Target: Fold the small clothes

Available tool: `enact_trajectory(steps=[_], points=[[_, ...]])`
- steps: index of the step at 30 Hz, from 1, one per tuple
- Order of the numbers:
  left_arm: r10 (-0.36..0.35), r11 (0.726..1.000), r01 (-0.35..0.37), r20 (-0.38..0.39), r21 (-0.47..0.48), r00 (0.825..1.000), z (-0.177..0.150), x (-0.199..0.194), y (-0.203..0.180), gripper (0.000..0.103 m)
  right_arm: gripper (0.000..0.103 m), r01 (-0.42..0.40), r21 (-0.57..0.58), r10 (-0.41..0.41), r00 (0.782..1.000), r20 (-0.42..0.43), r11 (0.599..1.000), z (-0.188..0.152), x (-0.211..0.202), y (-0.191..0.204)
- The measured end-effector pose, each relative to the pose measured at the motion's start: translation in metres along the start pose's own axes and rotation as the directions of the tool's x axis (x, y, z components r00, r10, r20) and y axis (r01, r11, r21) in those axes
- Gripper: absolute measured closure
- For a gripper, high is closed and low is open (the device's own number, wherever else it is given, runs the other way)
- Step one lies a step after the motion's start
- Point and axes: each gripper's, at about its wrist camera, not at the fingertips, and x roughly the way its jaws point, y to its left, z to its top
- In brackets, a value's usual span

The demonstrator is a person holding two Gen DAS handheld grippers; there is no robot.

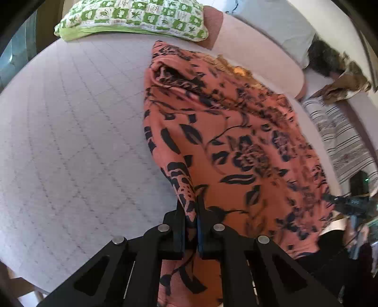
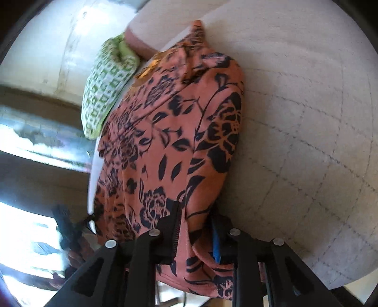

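Your left fingers [image 1: 191, 212] are pressed together on a narrow bunched edge of the salmon-orange cloth garment printed with dark navy flowers and leaves [image 1: 226, 146] — the fabric rises out of the pinch as a thin ridge and spreads away from it. Your right fingers [image 2: 196, 226] stand a little apart with a thicker fold of the same garment [image 2: 170, 132] filling the gap between them; the cloth touches both sides, so I read that as a grip on a doubled layer rather than a free gap.

From both pinches the garment runs straight away from you, long axis pointing forward along the fingers towards the head of the bed. Its near end hangs over the edge below the fingers; the rest lies on the pale quilted mattress [image 1: 70, 132]. In the left view the cloth spreads to the right of the left pinch, with bare mattress to its left; in the right view it spreads to the left, with bare mattress to its right. So each hand holds one near corner, and neither is clearly closer to the far end.

Any fold, I judge, would carry the near edge forward along that axis.

Further off, the garment's far end bunches up near a green-and-white patterned pillow [image 1: 132, 19]. A striped white cloth [image 1: 340, 139] lies just beside the garment — keep clear of it.
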Motion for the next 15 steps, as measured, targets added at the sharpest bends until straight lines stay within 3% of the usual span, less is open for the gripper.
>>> enact_trajectory(steps=[3,6,11,14,15], points=[[-0.109,0.994,0.109,0.034,0.000,0.993,0.010,-0.014,-0.004,0.097,0.086,-0.083,-0.006,0.083,0.997,0.008,0.997,0.005,-0.008,0.013],[-0.220,0.975,0.221,0.102,0.006,0.970,0.040,-0.041,-0.003,0.097,0.087,-0.173,-0.032,0.175,0.982,0.073,0.984,0.028,-0.025,0.027],[-0.264,0.962,0.271,0.144,-0.027,0.954,0.124,-0.053,0.005,0.096,0.087,-0.321,0.006,0.311,0.920,0.239,0.947,0.108,-0.045,0.032],[-0.223,0.970,0.234,0.141,-0.067,0.965,0.191,-0.029,0.015,0.096,0.087,-0.351,0.048,0.312,0.881,0.355,0.935,0.167,-0.041,0.025],[-0.211,0.966,0.227,0.127,-0.122,0.969,0.222,-0.009,0.024,0.096,0.087,-0.369,0.074,0.313,0.865,0.392,0.926,0.188,-0.037,0.018]])
